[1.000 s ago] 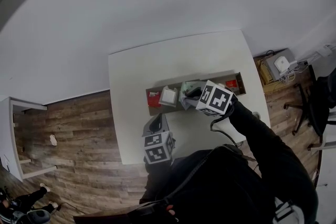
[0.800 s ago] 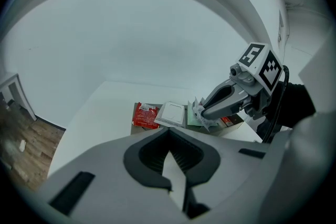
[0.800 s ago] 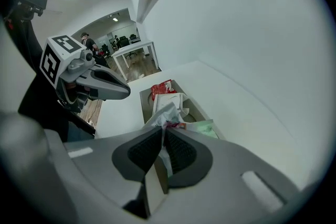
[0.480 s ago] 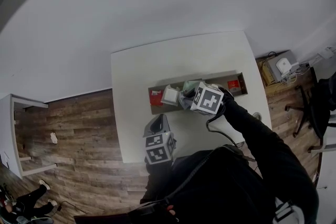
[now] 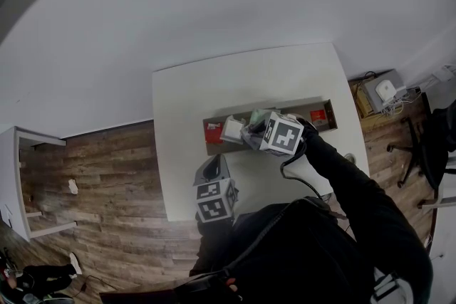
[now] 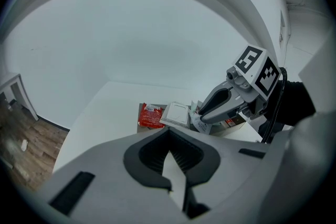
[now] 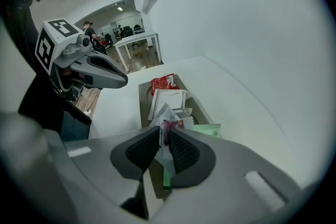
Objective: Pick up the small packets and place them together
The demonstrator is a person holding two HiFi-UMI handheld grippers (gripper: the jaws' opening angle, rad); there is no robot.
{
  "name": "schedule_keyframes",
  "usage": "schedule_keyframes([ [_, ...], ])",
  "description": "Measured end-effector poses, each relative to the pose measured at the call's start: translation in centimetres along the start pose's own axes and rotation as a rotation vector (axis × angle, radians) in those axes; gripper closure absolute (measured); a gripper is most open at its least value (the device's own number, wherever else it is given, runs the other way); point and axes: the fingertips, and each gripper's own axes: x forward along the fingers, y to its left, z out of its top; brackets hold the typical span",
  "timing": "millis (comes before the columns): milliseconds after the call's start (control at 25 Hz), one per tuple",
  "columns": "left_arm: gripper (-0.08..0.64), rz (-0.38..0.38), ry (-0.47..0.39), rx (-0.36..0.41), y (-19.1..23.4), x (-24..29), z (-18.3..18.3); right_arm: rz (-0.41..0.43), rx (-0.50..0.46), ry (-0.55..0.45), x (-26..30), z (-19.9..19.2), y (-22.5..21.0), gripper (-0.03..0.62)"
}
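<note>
Right fingers (image 7: pixel 185 153): slightly apart, and they have just been opening. A crumpled silvery packet (image 7: pixel 167 115) with pink print sits in the narrow gap between them. The pads no longer look to be squeezing it, so I read this as the let-go.

Right gripper (image 5: pixel 251 136) hangs over the middle of the long tray (image 7: pixel 143 98), pitched steeply down.

Packet position: straight ahead of the fingers, partly between the pads. Its far end lies against the near edge of the white packet (image 7: pixel 169 101). The green packet (image 7: pixel 207 129) lies just beside it, on the right in the right gripper view. The red packet (image 7: pixel 163 83) lies beyond the white one at the tray's far end. That puts four packets close together in one stretch of the tray.

Axis: the tray's long side runs away from the right fingers, toward the red packet. Backing out along that same line should clear the pile without dragging the crumpled packet, I think.

Left gripper (image 6: pixel 170 147): fingers apart, nothing between them, only bare worktop (image 5: pixel 214 89) showing through. It is parked over the near edge, well apart from the tray.

One straggler remains: a second red packet (image 5: pixel 320 115) at the tray's other end, apart from the group. It lies on the right hand's side, behind those fingers as they now point. The right hand is the nearer one and would have to turn round to reach it.
</note>
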Motion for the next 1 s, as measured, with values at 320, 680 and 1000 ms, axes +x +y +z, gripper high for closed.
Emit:
schedule_keyframes([
  [320,0.56,-0.011,0.0,-0.002,-0.1,0.1,0.0,0.002,-0.004,-0.02,-0.7,0.1,0.2,0.488],
  [680,0.56,0.0,-0.013,0.003,0.3,0.0,0.3,-0.004,0.036,-0.147,-3.8,1.3,0.1,0.459],
  [1000,0.56,-0.003,-0.03,0.009,0.1,0.1,1.6,-0.031,0.216,-0.421,-8.6,2.3,-1.1,0.465],
])
